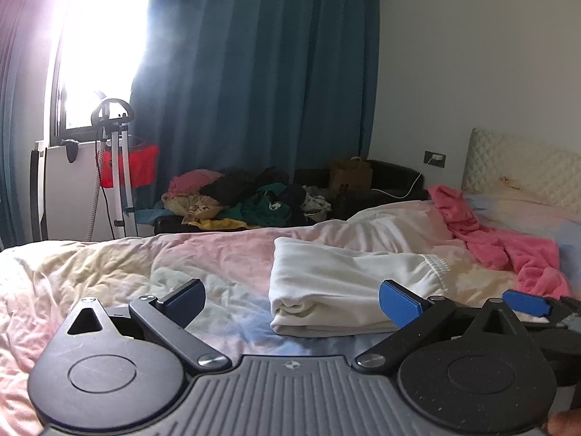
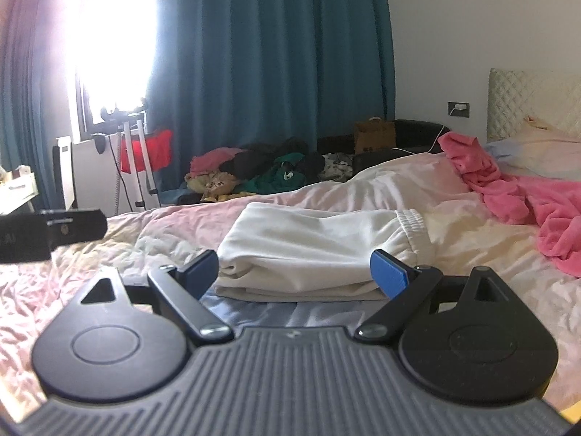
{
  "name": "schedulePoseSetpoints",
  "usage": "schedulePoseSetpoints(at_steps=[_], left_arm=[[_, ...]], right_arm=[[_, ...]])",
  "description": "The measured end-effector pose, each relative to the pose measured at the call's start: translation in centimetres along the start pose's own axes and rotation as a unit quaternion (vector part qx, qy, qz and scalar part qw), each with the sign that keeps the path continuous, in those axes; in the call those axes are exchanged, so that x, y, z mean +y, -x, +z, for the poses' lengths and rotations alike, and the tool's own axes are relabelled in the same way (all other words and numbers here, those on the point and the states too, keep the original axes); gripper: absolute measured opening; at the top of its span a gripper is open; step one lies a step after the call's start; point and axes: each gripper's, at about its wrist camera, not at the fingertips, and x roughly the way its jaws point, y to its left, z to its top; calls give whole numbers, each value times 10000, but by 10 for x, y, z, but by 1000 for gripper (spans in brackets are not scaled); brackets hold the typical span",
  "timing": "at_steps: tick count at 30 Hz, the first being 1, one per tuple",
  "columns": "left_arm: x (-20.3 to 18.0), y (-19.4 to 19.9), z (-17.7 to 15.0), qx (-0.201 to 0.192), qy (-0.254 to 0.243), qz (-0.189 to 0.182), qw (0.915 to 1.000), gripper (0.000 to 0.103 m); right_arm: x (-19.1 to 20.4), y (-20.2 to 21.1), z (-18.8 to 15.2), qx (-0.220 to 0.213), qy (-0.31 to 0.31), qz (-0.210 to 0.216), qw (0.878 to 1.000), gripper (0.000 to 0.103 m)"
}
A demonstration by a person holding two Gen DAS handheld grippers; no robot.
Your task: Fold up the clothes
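Observation:
A folded white garment (image 1: 345, 283) (image 2: 308, 247) with an elastic waistband lies on the bed (image 1: 109, 272) (image 2: 472, 254). My left gripper (image 1: 294, 303) stands open just short of the garment's near left corner, with nothing between its fingers. My right gripper (image 2: 296, 274) is open too, low over the sheet. Its blue pads (image 2: 390, 276) straddle the near folded edge without pressing on it. One of the right gripper's pads (image 1: 523, 301) shows at the right of the left wrist view. The left gripper's dark body (image 2: 54, 232) shows at the left of the right wrist view.
A crumpled pink garment (image 1: 508, 250) (image 2: 526, 196) lies on the bed to the right, near the pillow and quilted headboard (image 2: 526, 98). Behind the bed a pile of mixed clothes (image 1: 236, 200) (image 2: 261, 174) sits below blue curtains. A steamer stand (image 1: 116, 152) is by the window.

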Motion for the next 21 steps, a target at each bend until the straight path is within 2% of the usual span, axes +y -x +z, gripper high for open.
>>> schedulePoseSetpoints(at_steps=[10, 21], left_arm=[[4, 3, -3, -98, 186, 131, 9997, 103], [-2, 3, -7, -50, 9, 214, 9998, 103]], right_arm=[[-1, 0, 1, 30, -42, -44, 10000, 92], [2, 0, 1, 58, 34, -66, 10000, 92]])
